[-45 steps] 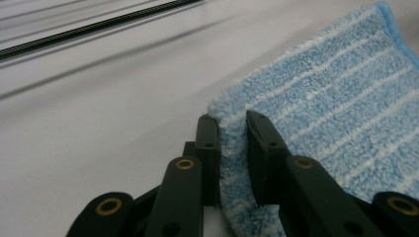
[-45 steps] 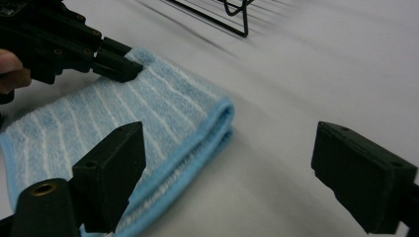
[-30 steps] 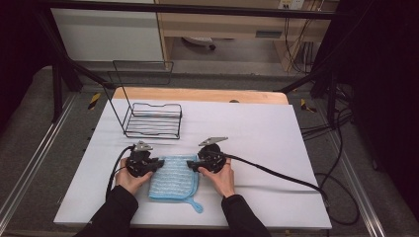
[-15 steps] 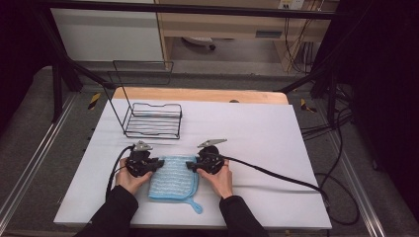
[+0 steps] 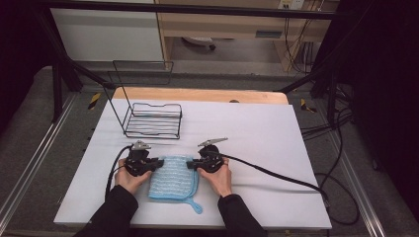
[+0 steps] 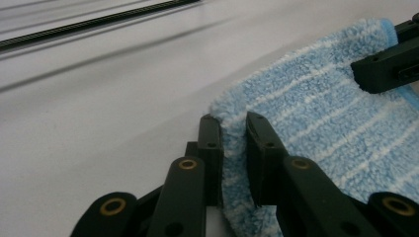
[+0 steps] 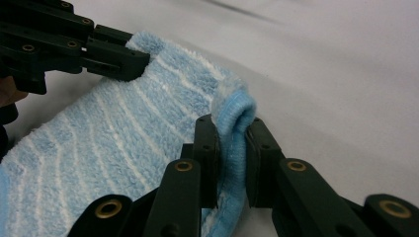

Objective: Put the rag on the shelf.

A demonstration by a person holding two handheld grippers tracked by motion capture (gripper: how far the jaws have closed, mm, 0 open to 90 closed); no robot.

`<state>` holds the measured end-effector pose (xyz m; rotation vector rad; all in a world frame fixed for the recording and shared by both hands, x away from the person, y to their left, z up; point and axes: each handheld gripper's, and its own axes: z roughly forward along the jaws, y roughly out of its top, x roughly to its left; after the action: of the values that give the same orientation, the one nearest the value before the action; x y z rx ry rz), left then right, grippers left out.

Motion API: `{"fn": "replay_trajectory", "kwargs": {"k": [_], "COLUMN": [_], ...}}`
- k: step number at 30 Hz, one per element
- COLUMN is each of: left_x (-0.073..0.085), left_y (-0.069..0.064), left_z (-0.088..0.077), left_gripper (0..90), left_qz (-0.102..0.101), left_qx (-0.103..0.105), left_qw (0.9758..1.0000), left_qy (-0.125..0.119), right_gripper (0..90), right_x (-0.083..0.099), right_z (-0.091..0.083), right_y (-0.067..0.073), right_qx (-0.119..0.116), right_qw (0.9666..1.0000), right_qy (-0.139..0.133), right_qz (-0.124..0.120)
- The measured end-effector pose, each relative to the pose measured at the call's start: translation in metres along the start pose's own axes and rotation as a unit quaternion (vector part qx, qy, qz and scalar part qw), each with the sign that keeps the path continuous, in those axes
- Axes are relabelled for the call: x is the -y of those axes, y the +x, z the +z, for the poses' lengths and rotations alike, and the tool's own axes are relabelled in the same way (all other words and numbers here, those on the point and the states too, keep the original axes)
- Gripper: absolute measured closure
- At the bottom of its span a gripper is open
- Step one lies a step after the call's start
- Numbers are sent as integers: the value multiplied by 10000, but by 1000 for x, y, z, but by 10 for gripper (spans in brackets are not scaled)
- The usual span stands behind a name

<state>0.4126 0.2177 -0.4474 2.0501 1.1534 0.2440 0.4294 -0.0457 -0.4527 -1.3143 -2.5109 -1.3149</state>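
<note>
Cloth (image 5: 171,178), blue terry w/ pale stripes, lies flat on the surface between the two claws, its far corners already pinched. Left claw (image 6: 232,148) is clamped on the corner nearest it, pile bulging up between the pads; right claw (image 7: 232,150) has just been closing and now pinches the hemmed edge at its own corner, hem rolled into a fat lip above the jaws. Judging by the look, cloth is light, soft and floppy: no stiffness, so it will sag and fold wherever it isn't held, and the thick pile should give good friction, little slip risk. Best hold is prob. where they are now, at the two corners on the hem, which is denser than the middle. A small hanging loop (image 5: 195,206) sticks out of the cloth's near edge, toward the person, away from both claws. Surface (image 5: 276,133) is white, matte, smooth, so cloth should drag easily. Beyond the claws stands a black wire rack (image 5: 152,120), well apart from the cloth. Room around is dim: dark frame, cables (image 5: 276,174) trailing off right, wooden shelving at the back.
</note>
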Motion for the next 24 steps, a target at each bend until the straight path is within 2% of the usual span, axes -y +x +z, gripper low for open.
{"fn": "replay_trajectory", "kwargs": {"k": [4, 5, 6, 8, 11, 12, 15, 24], "left_x": [-1, -2, -2, -4, -8, -8, -11, -16], "left_y": [2, 2, 2, 1, 0, -1, -3, -9], "left_z": [-5, -7, -10, -16, -26, -29, -37, -53], "left_gripper": [791, 792, 792, 792, 792, 792, 792, 792], "left_qz": [-68, -55, -35, -11, 27, 34, 117, 249], "left_qx": [93, 113, 125, 166, 225, 239, 255, 312], "left_qw": [9999, 9998, 9997, 9992, 9979, 9973, 9958, 9924], "left_qy": [-97, -142, -205, -364, -614, -698, -870, -1166], "right_gripper": [791, 792, 792, 792, 791, 791, 791, 791], "right_x": [-1, -2, -2, -4, -6, -7, -8, -9], "right_z": [-5, -8, -8, -16, -21, -27, -33, -48], "right_y": [2, 4, 4, 8, 11, 14, 17, 25], "right_qx": [9, -1, -1, -21, -30, -38, -52, -61], "right_qw": [10000, 9999, 9999, 9994, 9988, 9980, 9965, 9924], "right_qy": [-73, -163, -163, -327, -461, -610, -807, -1157], "right_qz": [-13, -52, -52, -96, -141, -182, -222, -408]}}
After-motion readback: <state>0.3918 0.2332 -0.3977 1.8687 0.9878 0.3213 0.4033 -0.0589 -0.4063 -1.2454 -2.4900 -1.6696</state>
